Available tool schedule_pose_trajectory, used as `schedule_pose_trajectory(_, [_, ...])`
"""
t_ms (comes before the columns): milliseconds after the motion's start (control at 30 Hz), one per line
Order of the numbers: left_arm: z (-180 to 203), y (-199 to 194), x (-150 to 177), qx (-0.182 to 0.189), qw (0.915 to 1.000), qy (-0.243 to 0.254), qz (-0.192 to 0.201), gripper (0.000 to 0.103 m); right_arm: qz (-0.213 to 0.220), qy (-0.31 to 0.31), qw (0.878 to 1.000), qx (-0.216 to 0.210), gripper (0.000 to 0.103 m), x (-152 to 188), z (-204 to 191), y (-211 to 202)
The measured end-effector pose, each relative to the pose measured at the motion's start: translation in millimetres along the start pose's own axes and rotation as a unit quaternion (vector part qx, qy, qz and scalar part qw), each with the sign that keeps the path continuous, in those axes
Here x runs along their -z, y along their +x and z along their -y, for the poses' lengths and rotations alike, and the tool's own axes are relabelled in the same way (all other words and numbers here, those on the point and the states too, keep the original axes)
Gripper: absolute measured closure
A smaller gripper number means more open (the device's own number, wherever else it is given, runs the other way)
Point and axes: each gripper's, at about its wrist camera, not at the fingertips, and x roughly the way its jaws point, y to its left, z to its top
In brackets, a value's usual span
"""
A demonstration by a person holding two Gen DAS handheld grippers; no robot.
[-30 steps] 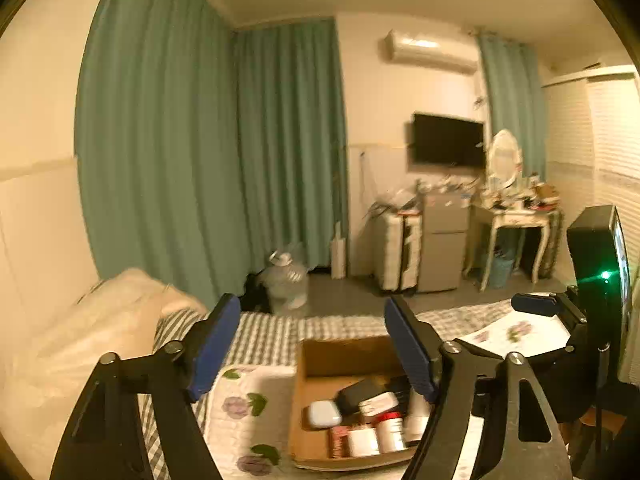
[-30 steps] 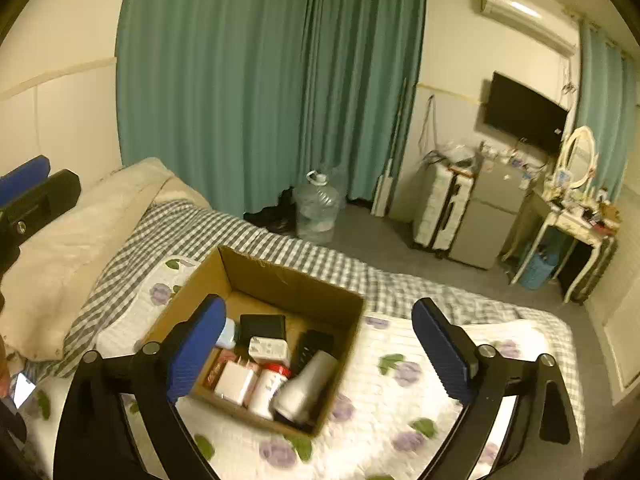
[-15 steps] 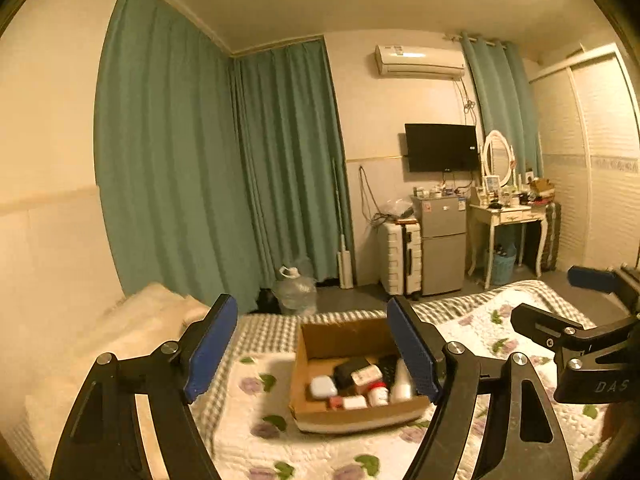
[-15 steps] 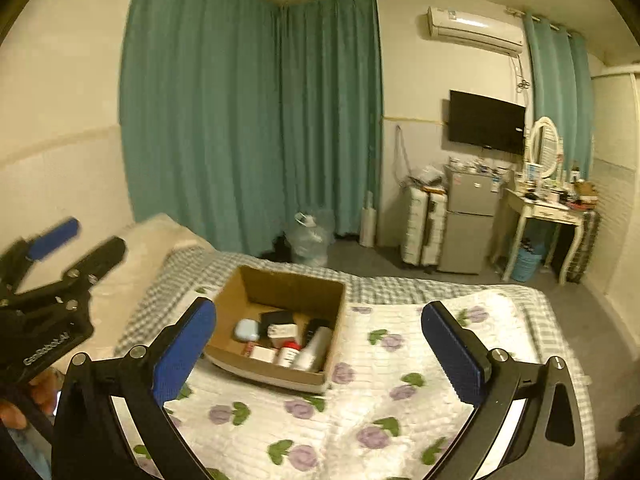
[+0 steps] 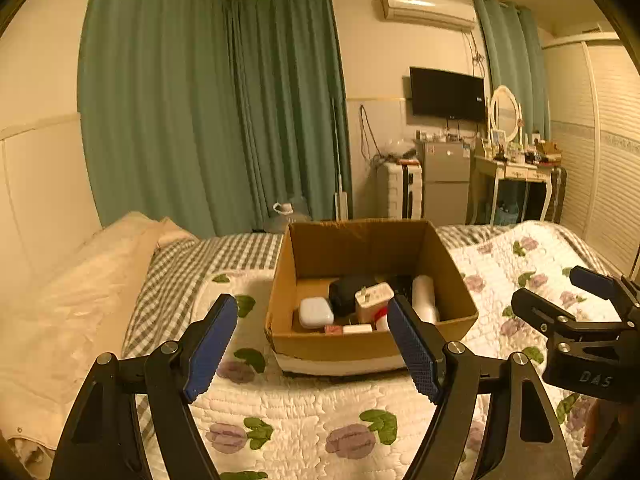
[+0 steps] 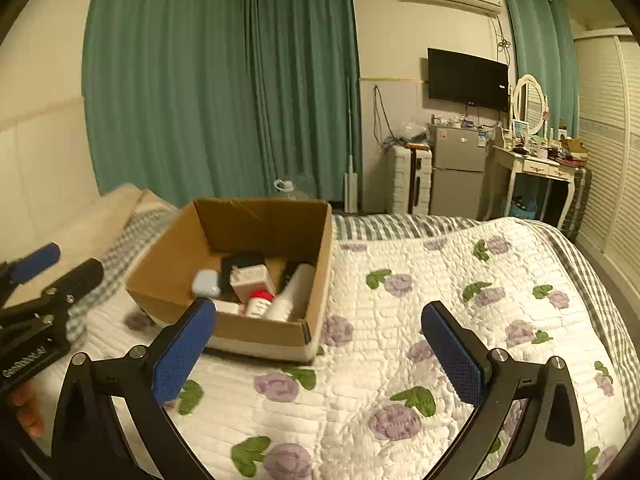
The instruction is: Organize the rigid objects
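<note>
An open cardboard box (image 5: 360,344) sits on the quilted bed; it also shows in the right wrist view (image 6: 168,256). Inside lie several small items: a white case (image 5: 316,312), a white charger (image 5: 374,298), a black pouch (image 5: 350,286), a pale bottle (image 5: 425,298) and a red-capped bottle (image 6: 258,302). My left gripper (image 5: 312,344) is open and empty, just in front of the box. My right gripper (image 6: 316,348) is open and empty, before the box's right front corner. Each gripper shows at the edge of the other's view.
The floral quilt (image 6: 440,320) covers the bed, with a checked sheet (image 5: 172,276) and pillow (image 5: 80,280) at left. Teal curtains (image 5: 208,120), a water jug (image 5: 286,212), a suitcase (image 5: 400,190), a small fridge (image 5: 446,180) and a dressing table (image 5: 516,176) stand beyond.
Both grippers have come closer to the box and lower over the bed. The box now looks larger in both views. Both stay open and empty.
</note>
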Motion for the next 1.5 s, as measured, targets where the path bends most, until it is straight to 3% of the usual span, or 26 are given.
schedule_pose_trajectory(1500, [2.9,0.9,6.5,0.028,0.9992,-0.005,-0.026,0.023,0.013,-0.014,1.0,0.016,0.0,-1.2,-0.3,-11.2])
